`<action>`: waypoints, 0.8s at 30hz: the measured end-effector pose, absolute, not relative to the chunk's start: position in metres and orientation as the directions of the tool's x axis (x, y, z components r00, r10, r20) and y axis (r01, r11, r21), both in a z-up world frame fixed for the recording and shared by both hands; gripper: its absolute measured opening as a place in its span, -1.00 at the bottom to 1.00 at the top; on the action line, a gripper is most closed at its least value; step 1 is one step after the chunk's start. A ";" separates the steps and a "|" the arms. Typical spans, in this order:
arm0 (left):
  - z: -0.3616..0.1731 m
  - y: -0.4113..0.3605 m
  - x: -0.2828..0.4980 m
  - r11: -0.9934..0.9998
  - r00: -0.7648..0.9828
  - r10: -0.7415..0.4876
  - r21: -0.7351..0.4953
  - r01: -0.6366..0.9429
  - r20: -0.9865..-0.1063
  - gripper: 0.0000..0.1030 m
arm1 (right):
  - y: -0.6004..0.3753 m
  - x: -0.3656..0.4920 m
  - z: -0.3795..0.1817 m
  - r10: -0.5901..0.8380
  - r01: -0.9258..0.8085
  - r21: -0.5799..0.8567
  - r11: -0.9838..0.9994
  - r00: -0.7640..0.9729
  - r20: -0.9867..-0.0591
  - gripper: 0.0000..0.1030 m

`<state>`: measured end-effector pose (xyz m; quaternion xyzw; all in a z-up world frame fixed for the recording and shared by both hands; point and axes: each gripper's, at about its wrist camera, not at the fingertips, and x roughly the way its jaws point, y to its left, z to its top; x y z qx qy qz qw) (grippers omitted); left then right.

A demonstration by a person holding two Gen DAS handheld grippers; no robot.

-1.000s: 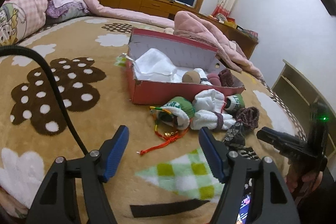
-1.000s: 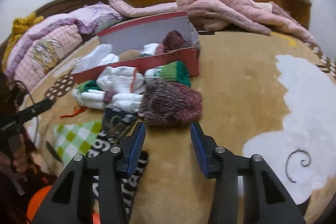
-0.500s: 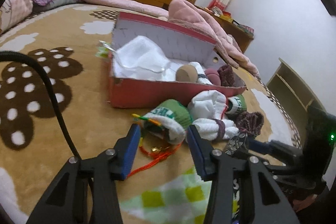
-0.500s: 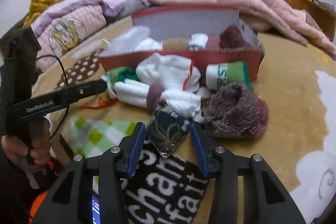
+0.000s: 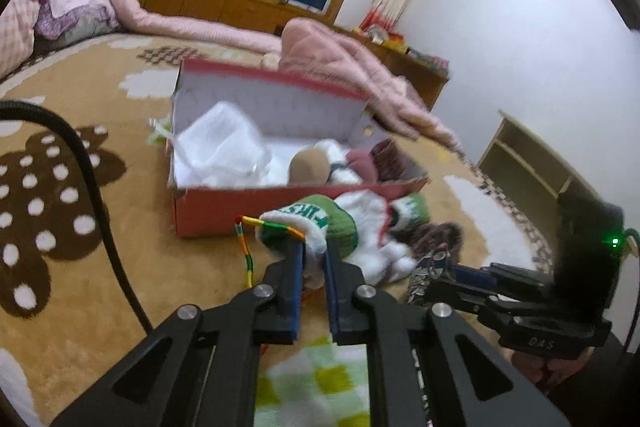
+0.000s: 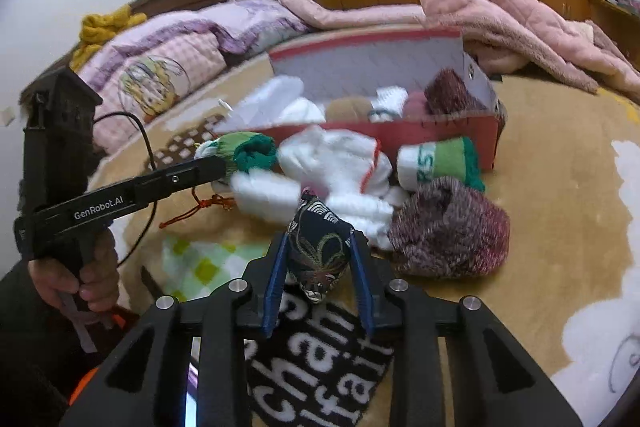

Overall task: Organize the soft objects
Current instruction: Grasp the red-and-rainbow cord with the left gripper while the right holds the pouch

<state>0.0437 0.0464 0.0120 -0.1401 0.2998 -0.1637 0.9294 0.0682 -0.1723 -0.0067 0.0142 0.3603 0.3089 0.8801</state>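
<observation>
A red shoebox (image 5: 256, 205) sits on the bed with a white bag (image 5: 218, 151), a tan roll and maroon knits inside; it also shows in the right wrist view (image 6: 448, 129). My left gripper (image 5: 313, 259) is shut on a green-and-white sock roll (image 5: 320, 227), seen too in the right wrist view (image 6: 244, 151), lifted a little. My right gripper (image 6: 318, 251) is shut on a small dark patterned pouch (image 6: 318, 251). White socks (image 6: 340, 167), another green-and-white sock roll (image 6: 440, 161) and a maroon knit hat (image 6: 452, 231) lie before the box.
A red-and-multicolour cord (image 5: 246, 251) hangs by the left gripper. A green checked cloth (image 6: 200, 263) and a black lettered mat (image 6: 320, 367) lie under the grippers. Pink blankets (image 6: 508, 23) and pillows (image 6: 160, 75) ring the tan bedspread (image 5: 80, 227).
My left gripper moved forward and closed on the green-and-white sock roll, raising it. My right gripper swung left onto the dark pouch and closed on it, lifting it slightly.
</observation>
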 end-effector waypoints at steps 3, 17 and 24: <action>0.023 0.051 0.039 0.887 0.772 -0.424 -0.391 0.247 -0.473 -0.81 | -0.178 0.064 0.006 0.588 -0.550 0.265 0.792 0.570 -0.574 -0.39; -0.008 0.066 0.042 0.926 0.645 -0.302 -0.376 0.025 -0.702 -0.29 | -0.189 0.078 0.014 0.587 -0.516 0.301 0.802 0.588 -0.557 -0.38; -0.024 0.081 0.031 0.955 0.618 -0.249 -0.293 0.031 -0.745 -0.35 | -0.195 0.076 0.013 0.575 -0.517 0.281 0.808 0.591 -0.565 -0.38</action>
